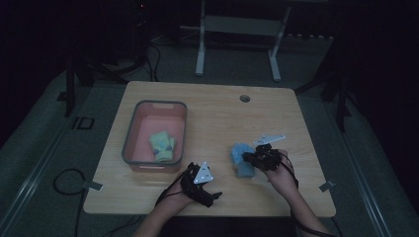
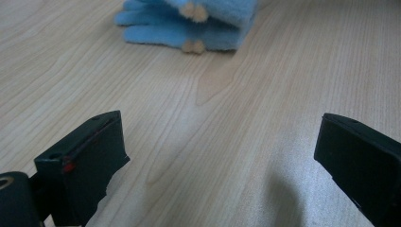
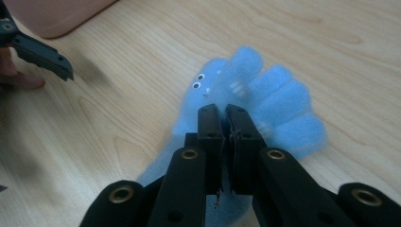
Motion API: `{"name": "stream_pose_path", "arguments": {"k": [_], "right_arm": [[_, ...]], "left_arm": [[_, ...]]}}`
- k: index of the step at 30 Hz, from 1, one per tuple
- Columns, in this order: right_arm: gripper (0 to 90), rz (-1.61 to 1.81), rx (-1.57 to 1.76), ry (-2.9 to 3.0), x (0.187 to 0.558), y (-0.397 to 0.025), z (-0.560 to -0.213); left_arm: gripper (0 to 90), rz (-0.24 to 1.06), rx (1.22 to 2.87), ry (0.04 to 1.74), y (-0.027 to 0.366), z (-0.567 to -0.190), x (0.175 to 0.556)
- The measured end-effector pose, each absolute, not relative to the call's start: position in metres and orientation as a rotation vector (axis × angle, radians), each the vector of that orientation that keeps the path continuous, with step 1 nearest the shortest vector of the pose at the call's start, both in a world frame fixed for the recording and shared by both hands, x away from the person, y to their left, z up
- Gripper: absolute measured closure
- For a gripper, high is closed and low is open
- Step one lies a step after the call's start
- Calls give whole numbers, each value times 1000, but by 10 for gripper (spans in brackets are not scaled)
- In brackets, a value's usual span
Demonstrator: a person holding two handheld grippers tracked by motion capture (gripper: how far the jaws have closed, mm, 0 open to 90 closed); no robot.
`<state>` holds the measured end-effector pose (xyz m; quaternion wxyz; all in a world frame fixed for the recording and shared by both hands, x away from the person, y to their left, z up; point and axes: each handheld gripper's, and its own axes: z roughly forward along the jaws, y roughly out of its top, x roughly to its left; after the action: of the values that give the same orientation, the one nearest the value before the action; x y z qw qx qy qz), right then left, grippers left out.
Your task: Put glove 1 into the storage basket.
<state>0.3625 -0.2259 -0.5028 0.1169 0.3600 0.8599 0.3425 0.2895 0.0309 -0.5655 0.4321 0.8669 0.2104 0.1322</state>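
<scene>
Dim room surrounding a wooden table [image 1: 217, 106]: a pink bin [image 1: 129, 137] is holding a green glove [image 1: 162, 146]; the left gripper [image 1: 206, 193] is hovering wide open; the right gripper [image 1: 250, 158] is pinching the blue glove [image 1: 240, 154] lying right of centre.

high cam overhead, gripper cams near table [image 1: 217, 118]
</scene>
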Motion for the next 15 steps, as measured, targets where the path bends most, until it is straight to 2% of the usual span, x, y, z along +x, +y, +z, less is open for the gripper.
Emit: {"name": "stream_pose_path", "arguments": {"k": [12,15], "right_arm": [[839,946,1062,2572,371,-224,-526],[781,958,1064,2576,371,-225,-526]], "left_arm": [[31,326,2165,510,32,-566,290],[31,337,2169,477,32,-564,289]]}}
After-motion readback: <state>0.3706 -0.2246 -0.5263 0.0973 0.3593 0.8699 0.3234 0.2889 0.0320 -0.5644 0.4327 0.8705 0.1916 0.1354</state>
